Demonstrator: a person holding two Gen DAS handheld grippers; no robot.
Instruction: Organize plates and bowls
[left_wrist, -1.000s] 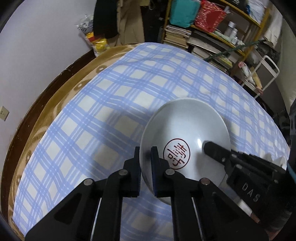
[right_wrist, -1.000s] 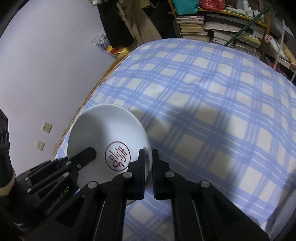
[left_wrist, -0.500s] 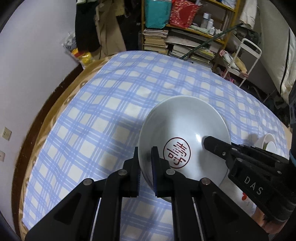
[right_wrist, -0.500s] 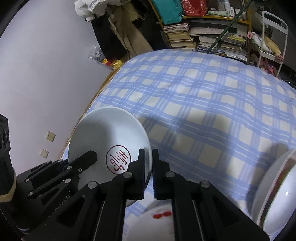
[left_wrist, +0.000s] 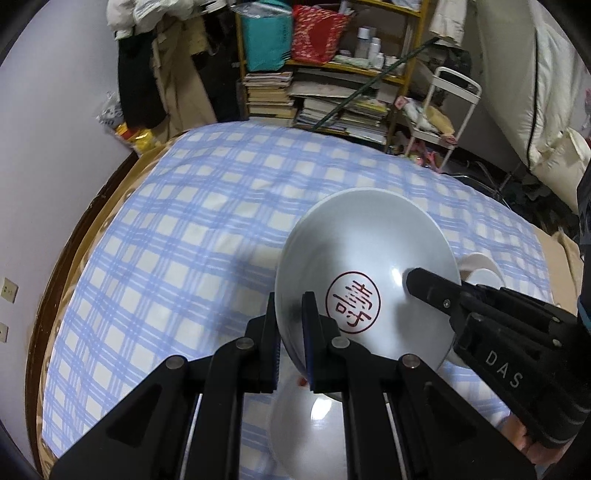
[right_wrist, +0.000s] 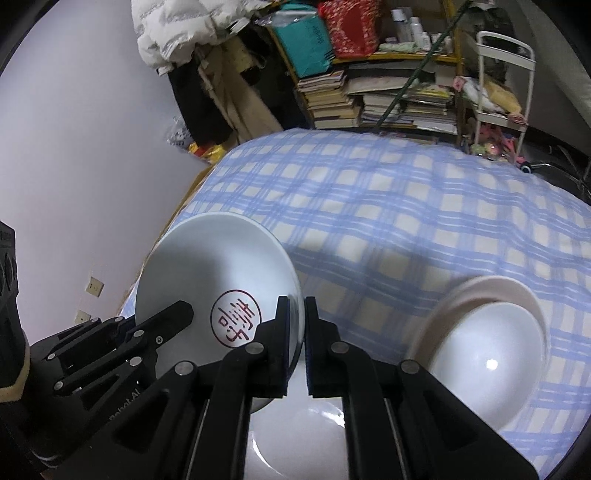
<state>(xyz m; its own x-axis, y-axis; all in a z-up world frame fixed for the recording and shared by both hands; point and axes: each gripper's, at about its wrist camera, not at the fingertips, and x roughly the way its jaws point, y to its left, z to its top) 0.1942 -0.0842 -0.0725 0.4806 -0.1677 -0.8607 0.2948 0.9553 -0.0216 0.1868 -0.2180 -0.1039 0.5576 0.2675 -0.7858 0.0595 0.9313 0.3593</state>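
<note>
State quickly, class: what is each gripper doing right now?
Left gripper: shut on the stamped bowl rim.
Right gripper: shut on the same bowl's opposite rim.

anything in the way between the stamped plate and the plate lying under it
Nothing visible. The red-stamped plate is held tilted above the white plate on the checked tablecloth, both tools shut on its rim: left tool, right tool. The stacked bowls sit off to the right.

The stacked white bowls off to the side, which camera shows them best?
The right wrist view: the stacked bowls sit in the open on the checked cloth, slightly blurred. The left wrist view shows only a rim sliver behind the stamped bowl.
</note>
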